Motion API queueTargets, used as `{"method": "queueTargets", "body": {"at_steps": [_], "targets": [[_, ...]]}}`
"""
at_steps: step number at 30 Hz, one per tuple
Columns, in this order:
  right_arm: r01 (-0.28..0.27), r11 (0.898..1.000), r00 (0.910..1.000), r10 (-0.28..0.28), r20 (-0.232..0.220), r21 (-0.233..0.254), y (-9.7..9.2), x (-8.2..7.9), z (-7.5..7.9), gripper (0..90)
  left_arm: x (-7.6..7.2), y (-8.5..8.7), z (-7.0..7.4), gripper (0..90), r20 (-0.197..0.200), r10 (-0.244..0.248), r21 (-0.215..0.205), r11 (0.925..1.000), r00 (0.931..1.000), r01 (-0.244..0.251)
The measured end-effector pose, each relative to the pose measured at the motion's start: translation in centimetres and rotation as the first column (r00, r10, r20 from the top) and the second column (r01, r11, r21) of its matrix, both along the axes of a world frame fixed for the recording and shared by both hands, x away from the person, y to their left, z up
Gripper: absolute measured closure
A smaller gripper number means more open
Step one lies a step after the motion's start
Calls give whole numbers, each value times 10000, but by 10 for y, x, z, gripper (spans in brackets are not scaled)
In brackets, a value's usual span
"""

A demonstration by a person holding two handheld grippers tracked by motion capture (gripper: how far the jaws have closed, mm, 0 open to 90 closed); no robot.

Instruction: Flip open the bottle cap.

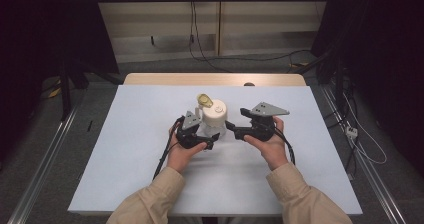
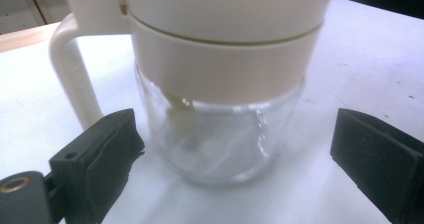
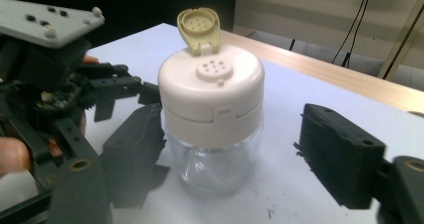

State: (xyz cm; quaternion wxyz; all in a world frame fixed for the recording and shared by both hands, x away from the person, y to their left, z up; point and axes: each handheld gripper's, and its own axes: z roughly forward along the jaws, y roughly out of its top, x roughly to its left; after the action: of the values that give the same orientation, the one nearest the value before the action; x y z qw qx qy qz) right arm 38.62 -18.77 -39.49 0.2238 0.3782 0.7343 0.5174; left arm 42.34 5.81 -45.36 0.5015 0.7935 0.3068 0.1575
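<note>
Beige sleeves come in from the bottom of the high view, both hands low on the white table [image 1: 125, 134], grippers angled inward at the shaker jar [image 1: 213, 118] standing upright mid-table between them. Left gripper [image 1: 210, 143] has its jaws spread wide around the glass base, left pad close beside the glass, right pad well clear; nothing gripped. Right gripper [image 1: 231, 127] is also open, jaws straddling the jar in its own view, no contact that I can see. Flip cap [image 3: 199, 28] stands up, sifter holes exposed. Jar looks empty, so light. Risks: with neither gripper clamped, a one-sided nudge from either pad could skid or tip it; closing on glass rather than the cream lid [image 3: 211, 91] may slip; a swing by the right gripper could clip the raised cap.
</note>
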Motion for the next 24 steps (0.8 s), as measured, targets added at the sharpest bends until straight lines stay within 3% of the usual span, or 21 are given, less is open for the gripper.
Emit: {"method": "queueTargets", "body": {"at_steps": [9,12,19,24], "targets": [[34,9999,10000,-34,43,-152,-11,-16,-10,143,-14,29,7,49,47,-339,-48,9994,9994,340],[78,9999,10000,-78,-29,-144,-15,-22,-14,133,-18,39,8,49,-109,-360,-75,9993,9993,359],[159,9996,9998,-161,-65,-252,-24,-36,-26,115,-25,58,11,50,-48,-526,-18,9986,9986,526],[233,9993,9997,-235,-57,-286,-31,-45,-32,108,-31,73,13,51,-20,-383,-22,9993,9993,383]]}}
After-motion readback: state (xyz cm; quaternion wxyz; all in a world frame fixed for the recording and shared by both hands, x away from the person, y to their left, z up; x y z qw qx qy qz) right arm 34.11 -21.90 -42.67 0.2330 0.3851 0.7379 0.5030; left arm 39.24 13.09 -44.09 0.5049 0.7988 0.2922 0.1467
